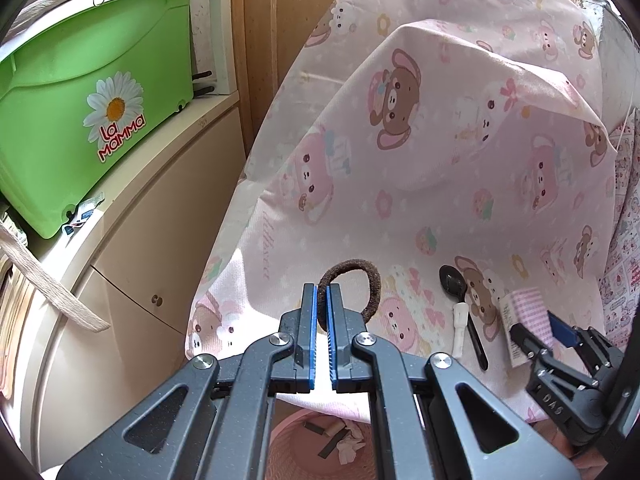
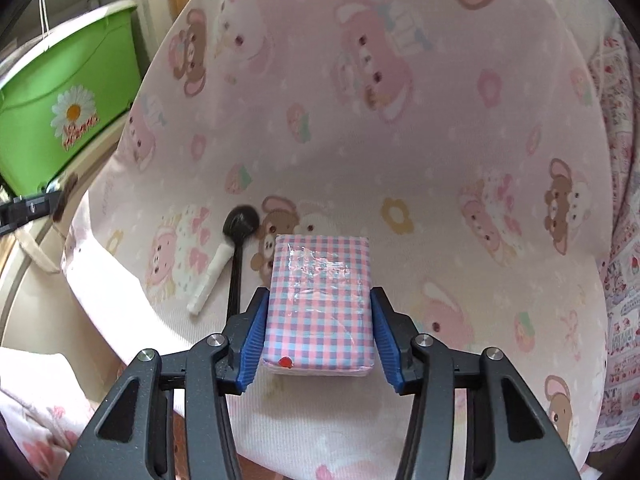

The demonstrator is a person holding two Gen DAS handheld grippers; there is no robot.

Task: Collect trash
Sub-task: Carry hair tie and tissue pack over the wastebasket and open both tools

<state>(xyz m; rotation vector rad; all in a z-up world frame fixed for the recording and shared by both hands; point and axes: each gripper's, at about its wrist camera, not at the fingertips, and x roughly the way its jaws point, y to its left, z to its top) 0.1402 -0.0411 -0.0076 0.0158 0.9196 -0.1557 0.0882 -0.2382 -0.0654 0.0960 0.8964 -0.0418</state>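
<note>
Trash is gripped by both claws over a pink bear-print sheet.

A brown hair tie is pinched between the nearly closed blue pads of the left gripper, held just past the sheet's near-left edge, with a pink basket of scraps seen below it. A pink-and-blue checked tissue pack is clamped at its sides by the right gripper, near the middle of the sheet's near edge. A black plastic spoon and a small white tube are seen lying side by side on the sheet, left of the pack. A green tub is seen on a cream cabinet at the left.
</note>
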